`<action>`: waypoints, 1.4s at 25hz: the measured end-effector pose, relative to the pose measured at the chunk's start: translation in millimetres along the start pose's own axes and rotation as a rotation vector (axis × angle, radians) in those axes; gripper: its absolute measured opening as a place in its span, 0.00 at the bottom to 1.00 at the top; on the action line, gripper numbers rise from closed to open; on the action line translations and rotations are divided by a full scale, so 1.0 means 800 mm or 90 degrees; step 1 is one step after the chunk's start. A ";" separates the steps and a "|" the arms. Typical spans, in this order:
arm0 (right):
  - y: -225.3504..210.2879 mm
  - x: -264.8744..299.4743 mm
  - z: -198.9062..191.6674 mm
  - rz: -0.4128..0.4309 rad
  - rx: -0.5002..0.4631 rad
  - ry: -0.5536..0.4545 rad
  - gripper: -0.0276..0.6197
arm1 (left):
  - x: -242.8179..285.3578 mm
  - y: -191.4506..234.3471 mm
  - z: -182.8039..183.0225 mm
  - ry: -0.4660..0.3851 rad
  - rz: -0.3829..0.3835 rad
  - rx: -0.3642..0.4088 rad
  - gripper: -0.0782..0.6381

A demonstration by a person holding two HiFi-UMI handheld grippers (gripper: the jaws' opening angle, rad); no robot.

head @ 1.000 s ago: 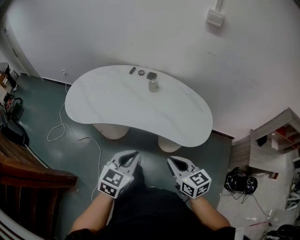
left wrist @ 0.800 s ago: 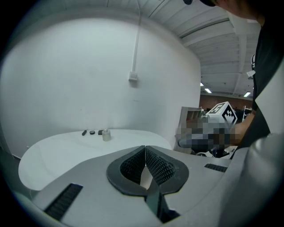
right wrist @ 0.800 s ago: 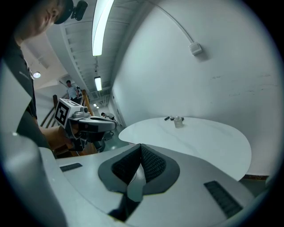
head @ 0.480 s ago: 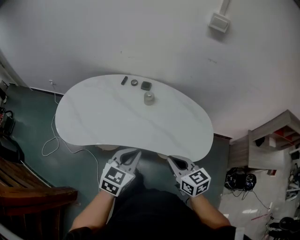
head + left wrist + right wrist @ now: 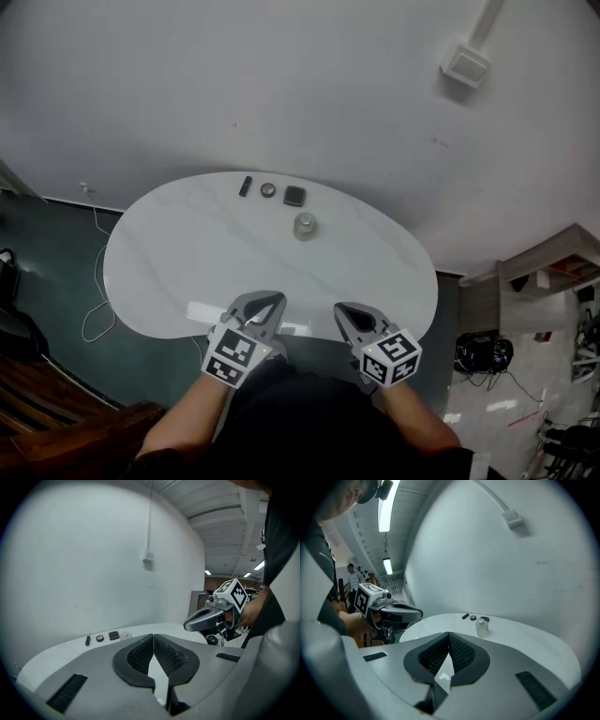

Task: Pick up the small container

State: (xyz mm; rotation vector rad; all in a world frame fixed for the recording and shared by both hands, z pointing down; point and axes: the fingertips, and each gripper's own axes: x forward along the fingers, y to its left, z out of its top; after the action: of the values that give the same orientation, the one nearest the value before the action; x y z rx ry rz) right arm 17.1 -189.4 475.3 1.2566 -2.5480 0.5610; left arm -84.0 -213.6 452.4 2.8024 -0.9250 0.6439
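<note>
- I am moving in: white curved table (image 5: 169,267) now lying closer, its near edge under both tips.
- Left gripper (image 5: 265,302), right gripper (image 5: 345,311): jaws pressing together, carrying nothing.
- Small translucent lidded container (image 5: 305,226): standing toward the far side, not yet reached.

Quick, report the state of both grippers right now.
Left gripper: closed, tips together, holding nothing.
Right gripper: closed, tips together, holding nothing.

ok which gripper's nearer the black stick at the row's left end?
Left. The left gripper hangs over the table's near edge, nearly in line with the black stick; the right gripper sits off to its right.
</note>
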 end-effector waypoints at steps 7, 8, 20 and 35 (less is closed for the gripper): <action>-0.021 0.054 0.025 -0.034 0.007 0.002 0.04 | 0.028 0.065 0.005 0.002 -0.030 0.011 0.13; -0.024 0.061 0.028 -0.038 0.008 0.002 0.04 | 0.032 0.071 0.005 0.003 -0.034 0.012 0.13; -0.044 0.080 0.039 -0.018 -0.002 0.013 0.04 | 0.075 0.077 0.002 0.022 -0.048 0.001 0.13; -0.072 0.071 0.035 0.074 -0.036 0.037 0.04 | 0.114 0.052 0.019 0.010 0.018 -0.008 0.13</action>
State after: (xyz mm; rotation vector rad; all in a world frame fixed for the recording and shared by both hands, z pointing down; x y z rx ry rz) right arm 27.9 -274.0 484.7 1.0638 -2.5817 0.5356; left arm -37.2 -300.1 477.7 2.7739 -0.9643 0.6616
